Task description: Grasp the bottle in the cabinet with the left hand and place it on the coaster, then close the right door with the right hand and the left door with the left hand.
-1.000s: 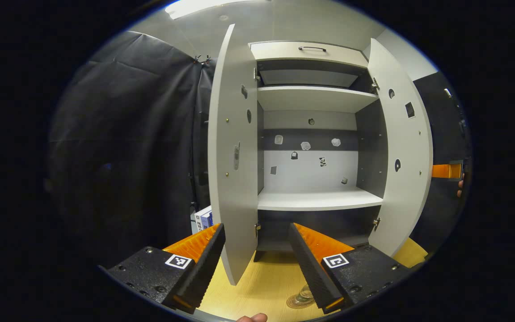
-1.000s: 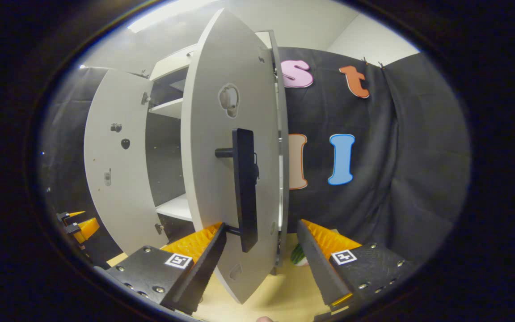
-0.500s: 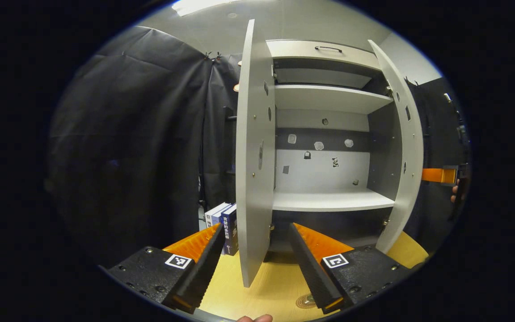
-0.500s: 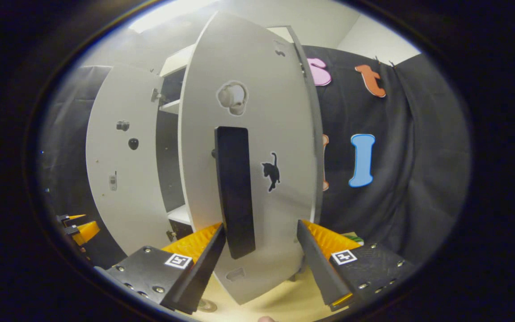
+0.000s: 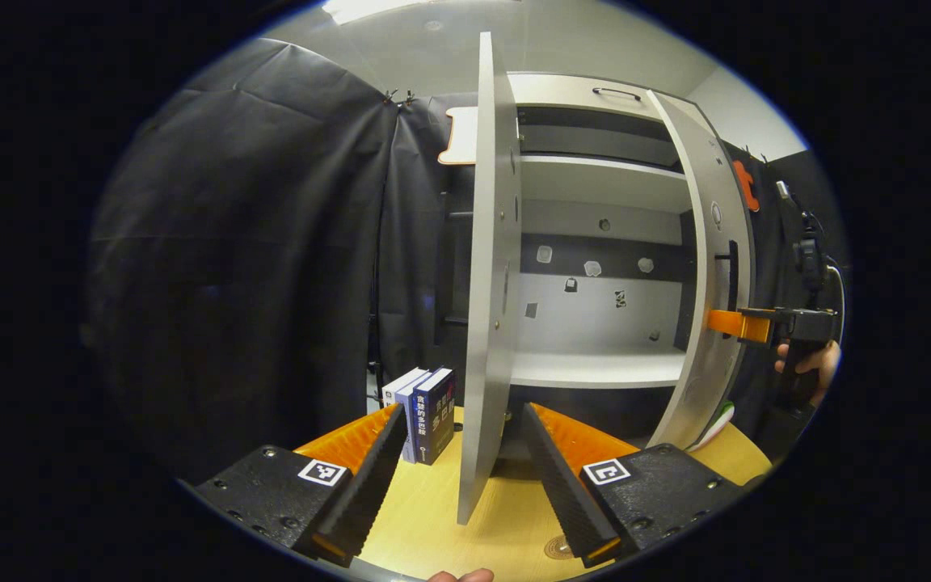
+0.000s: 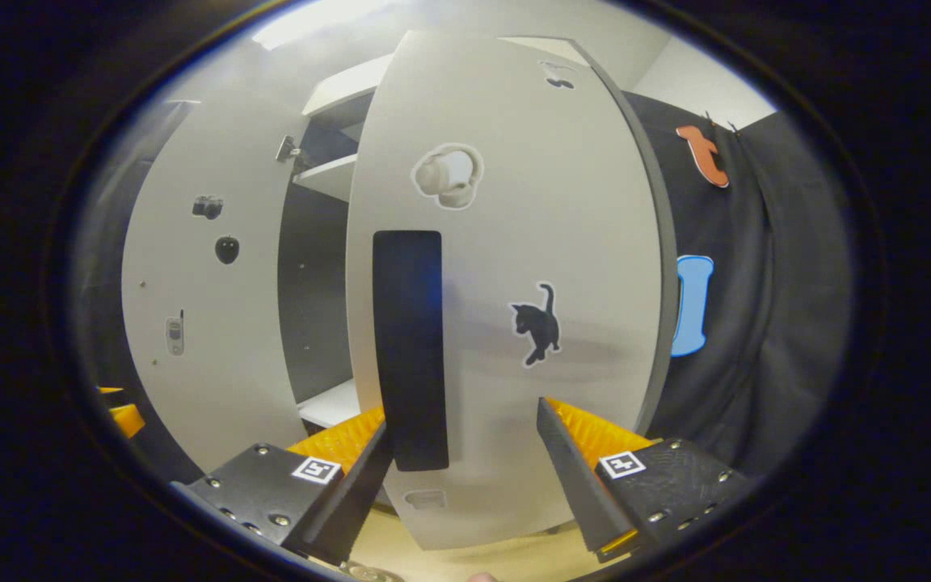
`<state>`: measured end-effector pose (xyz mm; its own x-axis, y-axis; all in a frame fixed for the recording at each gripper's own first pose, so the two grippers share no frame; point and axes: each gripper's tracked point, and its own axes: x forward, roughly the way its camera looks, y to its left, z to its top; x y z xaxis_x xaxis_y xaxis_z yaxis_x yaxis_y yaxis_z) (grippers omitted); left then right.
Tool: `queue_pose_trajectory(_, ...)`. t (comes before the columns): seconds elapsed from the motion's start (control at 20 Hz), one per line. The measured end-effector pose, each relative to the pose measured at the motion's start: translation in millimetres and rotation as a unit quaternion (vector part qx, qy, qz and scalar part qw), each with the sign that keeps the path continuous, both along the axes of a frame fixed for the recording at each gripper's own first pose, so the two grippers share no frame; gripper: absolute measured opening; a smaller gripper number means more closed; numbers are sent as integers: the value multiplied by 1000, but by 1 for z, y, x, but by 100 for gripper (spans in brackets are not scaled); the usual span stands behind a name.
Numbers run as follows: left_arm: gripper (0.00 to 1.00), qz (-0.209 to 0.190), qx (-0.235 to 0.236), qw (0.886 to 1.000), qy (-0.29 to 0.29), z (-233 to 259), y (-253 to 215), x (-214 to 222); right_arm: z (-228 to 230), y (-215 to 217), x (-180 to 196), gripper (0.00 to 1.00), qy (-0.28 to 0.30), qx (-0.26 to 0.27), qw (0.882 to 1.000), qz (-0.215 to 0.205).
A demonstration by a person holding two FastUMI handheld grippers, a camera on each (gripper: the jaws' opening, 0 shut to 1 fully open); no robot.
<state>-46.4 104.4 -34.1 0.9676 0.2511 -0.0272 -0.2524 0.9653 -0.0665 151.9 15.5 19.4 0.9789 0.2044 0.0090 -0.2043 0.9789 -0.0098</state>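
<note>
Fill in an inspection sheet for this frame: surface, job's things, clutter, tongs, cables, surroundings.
Surface: wooden tabletop, cabinet standing on it.
Job's things: coaster partly hidden behind the left tongs' finger; bottle cannot be made out. Left door wide open, edge-on. Right door partly swung in, with black handle.
Clutter: books upright beside the cabinet; a green-and-white item by the right door's foot.
Tongs: left tongs open, straddling the left door's edge; right tongs open, at the right door's front.
Cables: nothing seen.
Surroundings: black cloth wall; a hand holding the right tongs.
</note>
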Motion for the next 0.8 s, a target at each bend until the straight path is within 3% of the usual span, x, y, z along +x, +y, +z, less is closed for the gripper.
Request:
queue_pose_trajectory(0.35, 91, 3, -6, 1000, 9, -3, 19, 9, 1, 20, 37, 100, -5, -2, 1000, -12)
queue_pose_trajectory(0.8, 91, -7, -9, 1000, 21, -2, 42, 22, 1, 25, 56, 97, -17, 1, 997, -74)
